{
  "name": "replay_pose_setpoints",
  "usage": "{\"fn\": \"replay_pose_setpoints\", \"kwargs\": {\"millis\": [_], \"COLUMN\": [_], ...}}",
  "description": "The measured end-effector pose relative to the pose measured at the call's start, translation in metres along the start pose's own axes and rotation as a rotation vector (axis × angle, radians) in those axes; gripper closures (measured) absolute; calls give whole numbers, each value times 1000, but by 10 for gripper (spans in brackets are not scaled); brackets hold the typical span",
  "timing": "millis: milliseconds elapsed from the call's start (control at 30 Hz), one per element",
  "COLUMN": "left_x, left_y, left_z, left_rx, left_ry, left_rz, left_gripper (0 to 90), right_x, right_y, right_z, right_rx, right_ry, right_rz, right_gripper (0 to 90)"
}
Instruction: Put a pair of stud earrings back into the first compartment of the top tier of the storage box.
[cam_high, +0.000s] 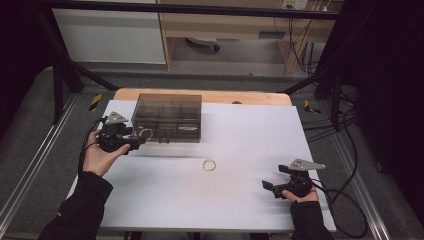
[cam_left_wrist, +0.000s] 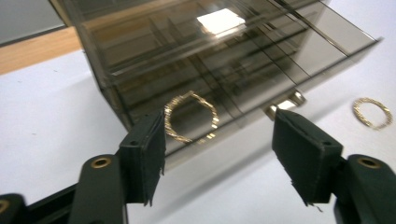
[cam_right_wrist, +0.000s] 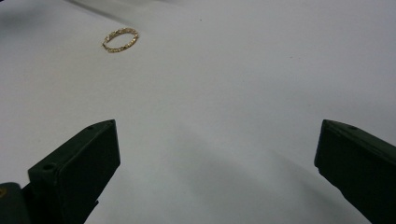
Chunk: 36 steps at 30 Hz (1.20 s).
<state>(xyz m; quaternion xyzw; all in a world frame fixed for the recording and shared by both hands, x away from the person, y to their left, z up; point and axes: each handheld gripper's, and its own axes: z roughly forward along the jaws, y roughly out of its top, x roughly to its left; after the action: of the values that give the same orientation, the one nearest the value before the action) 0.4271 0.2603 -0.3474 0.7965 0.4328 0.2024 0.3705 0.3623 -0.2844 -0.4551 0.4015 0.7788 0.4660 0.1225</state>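
High view: left tool (cam_high: 134, 144) wide open at smoky compartment box (cam_high: 167, 117) near the table's (cam_high: 250, 200) back-left corner, gold bracelet (cam_left_wrist: 190, 116) right at its front wall. Second bracelet (cam_high: 209, 164) mid-table. Right tool (cam_high: 270, 187) open too, idle near right edge. Probably mid-stowing; next up, grabbing that loose one.

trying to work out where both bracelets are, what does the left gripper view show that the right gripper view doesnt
Left gripper view alone: the smoked box with its dividers, a gold bracelet seen through the box's front wall, and the open left gripper just before it. Right gripper view alone: the right gripper, jaws wide apart above bare sheet. Both share the white sheet and the second gold bracelet lying loose on it.
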Motion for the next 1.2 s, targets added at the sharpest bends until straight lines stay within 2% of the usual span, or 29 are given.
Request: {"fn": "replay_pose_setpoints", "kwargs": {"millis": [267, 667, 1200], "left_x": [-16, -35, -65], "left_y": [-11, -24, -33], "left_z": [2, 11, 30], "left_rx": [3, 13, 26], "left_ry": [-37, -81, -142], "left_rz": [28, 56, 79], "left_gripper": [240, 151, 121], "right_x": [0, 0, 0], "right_y": [0, 0, 0], "right_z": [0, 0, 0], "right_rx": [2, 2, 2], "right_ry": [0, 1, 1], "right_rz": [4, 4, 2], "right_gripper": [7, 6, 6]}}
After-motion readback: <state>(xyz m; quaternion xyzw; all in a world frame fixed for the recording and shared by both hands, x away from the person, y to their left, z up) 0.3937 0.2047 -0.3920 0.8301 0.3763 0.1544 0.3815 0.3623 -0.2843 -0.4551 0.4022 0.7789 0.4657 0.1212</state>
